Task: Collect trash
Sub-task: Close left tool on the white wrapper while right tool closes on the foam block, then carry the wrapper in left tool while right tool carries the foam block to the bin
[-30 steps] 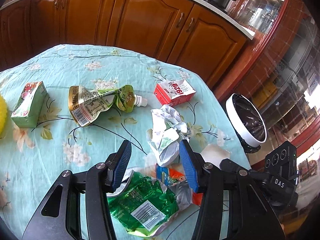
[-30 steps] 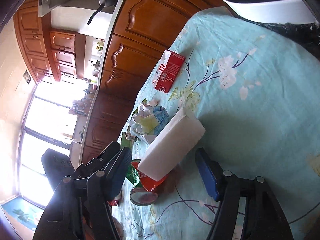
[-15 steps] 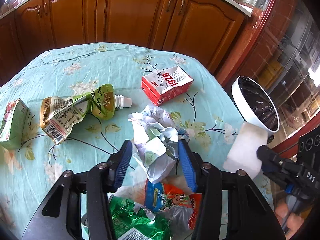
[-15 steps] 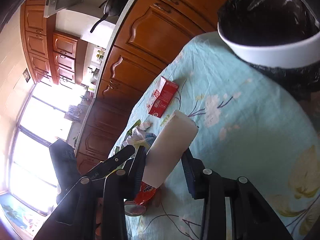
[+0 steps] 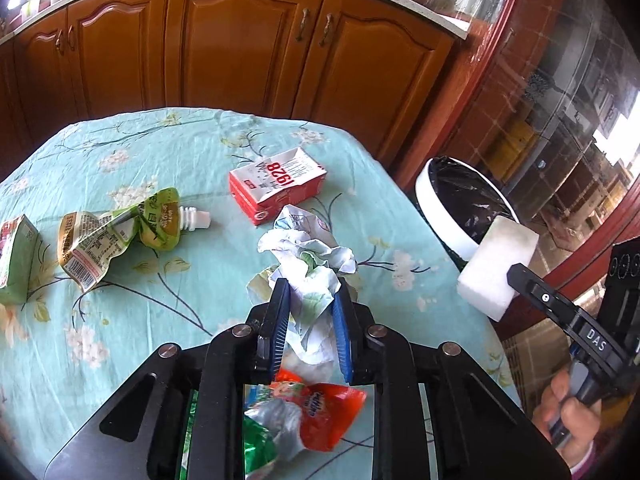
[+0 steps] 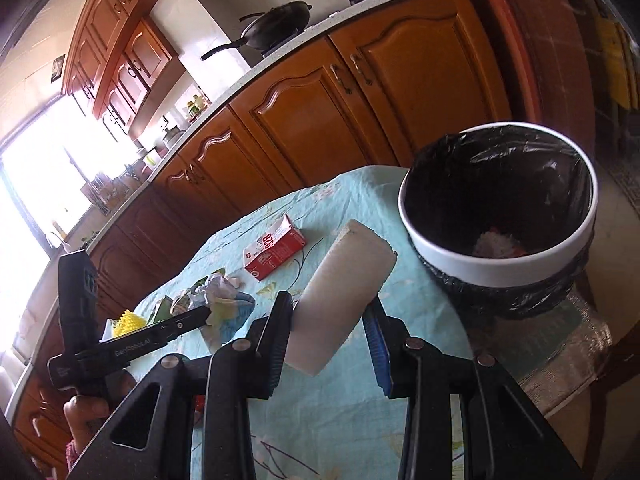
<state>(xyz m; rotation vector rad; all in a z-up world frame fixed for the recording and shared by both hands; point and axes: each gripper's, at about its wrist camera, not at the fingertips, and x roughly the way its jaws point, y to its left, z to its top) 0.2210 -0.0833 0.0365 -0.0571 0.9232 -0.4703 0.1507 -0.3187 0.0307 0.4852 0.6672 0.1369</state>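
- The white foam block (image 6: 344,292), clamped in the right gripper (image 6: 330,340), hangs near the bin (image 6: 500,264); carrying it over the rim comes next.
- The left gripper (image 5: 310,324) pinches crumpled paper (image 5: 308,256) above the table (image 5: 160,280), awaiting its turn.

The right gripper (image 6: 328,344) clamps a white foam block (image 6: 340,300) between its blue pads above the floral-clothed desk (image 6: 352,412). Far right, a white trash bin (image 6: 500,268) with a black liner holds some scraps. A red carton (image 6: 274,254) lies beyond the block; at left, the left gripper (image 6: 204,316) meets crumpled paper (image 6: 220,300).
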